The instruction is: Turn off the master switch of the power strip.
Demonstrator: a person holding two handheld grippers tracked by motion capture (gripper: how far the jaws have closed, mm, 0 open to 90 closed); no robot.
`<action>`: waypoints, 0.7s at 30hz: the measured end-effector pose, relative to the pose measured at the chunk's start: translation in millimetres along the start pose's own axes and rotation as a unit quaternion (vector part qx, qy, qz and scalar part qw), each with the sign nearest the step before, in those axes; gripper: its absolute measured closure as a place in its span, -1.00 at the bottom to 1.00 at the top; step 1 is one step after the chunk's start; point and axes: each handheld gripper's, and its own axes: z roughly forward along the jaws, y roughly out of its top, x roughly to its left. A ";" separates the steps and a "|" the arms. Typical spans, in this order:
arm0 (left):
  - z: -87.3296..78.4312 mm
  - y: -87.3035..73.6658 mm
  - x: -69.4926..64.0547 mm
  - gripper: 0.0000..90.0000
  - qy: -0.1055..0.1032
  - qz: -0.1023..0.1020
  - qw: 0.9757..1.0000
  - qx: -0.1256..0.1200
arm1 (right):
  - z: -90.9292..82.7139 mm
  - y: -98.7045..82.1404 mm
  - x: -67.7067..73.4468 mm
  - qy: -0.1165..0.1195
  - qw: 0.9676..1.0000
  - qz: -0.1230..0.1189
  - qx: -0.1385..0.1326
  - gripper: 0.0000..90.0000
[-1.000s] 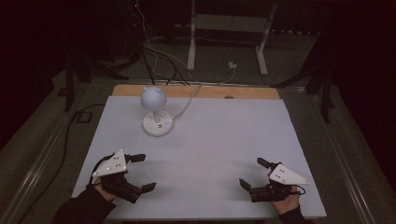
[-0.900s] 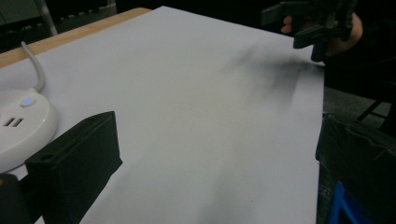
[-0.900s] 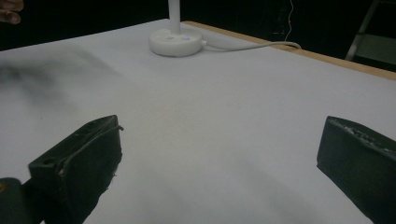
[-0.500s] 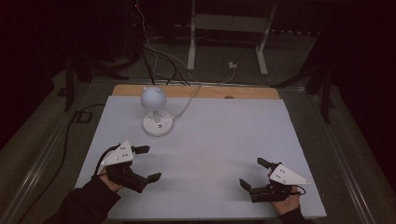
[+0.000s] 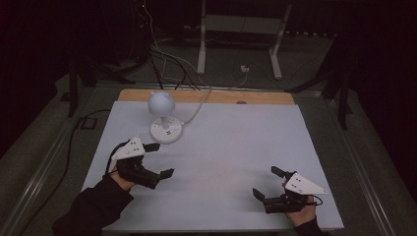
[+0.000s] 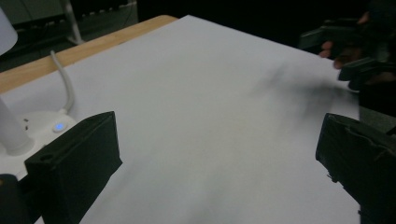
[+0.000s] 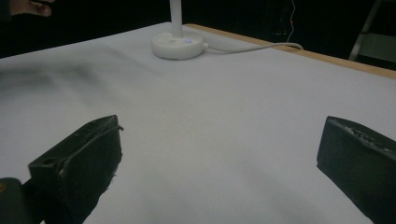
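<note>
A small white desk lamp [image 5: 164, 115] with a round head stands on its round base [image 7: 179, 45] at the back left of the white table [image 5: 236, 147]; a blue light glows on the base [image 6: 58, 126]. My left gripper [image 5: 160, 160] hovers just in front of the lamp, open and holding nothing. My right gripper [image 5: 267, 182] sits near the front right edge, open and holding nothing. In the left gripper view the right gripper [image 6: 348, 53] shows far off at the upper right.
A white cable [image 5: 199, 105] runs from the lamp base over the wooden back edge [image 5: 255, 97] of the table. Dark floor, cables and a white stand [image 5: 236, 34] lie beyond the table.
My left gripper has moved forward and right, from the front left corner toward the lamp. The right gripper has stayed in place.
</note>
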 end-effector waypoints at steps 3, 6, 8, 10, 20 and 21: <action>4.7 1.9 1.7 -0.99 0.010 0.009 1.000 0.012 | -1.0 0.4 -0.8 -0.002 1.000 0.002 -0.003 -0.99; 9.5 5.7 3.0 -0.99 0.020 0.010 1.000 0.020 | -1.0 0.0 -1.5 -0.002 1.000 0.003 -0.004 -0.99; 13.0 8.3 3.2 -0.99 0.029 0.012 0.999 0.023 | -0.9 0.1 -1.2 -0.002 1.000 0.002 -0.004 -1.00; 17.0 10.4 5.0 -0.99 0.030 0.008 0.999 0.027 | -0.9 0.3 -1.2 -0.001 1.000 0.003 -0.004 -1.00; 37.9 15.1 9.7 -0.99 0.078 -0.002 0.997 0.020 | -1.0 0.0 -1.7 -0.005 1.000 0.002 -0.004 -0.99; 39.5 15.1 9.9 -0.99 0.080 -0.003 0.997 0.016 | -1.0 0.0 -1.7 -0.005 1.000 0.002 -0.004 -0.99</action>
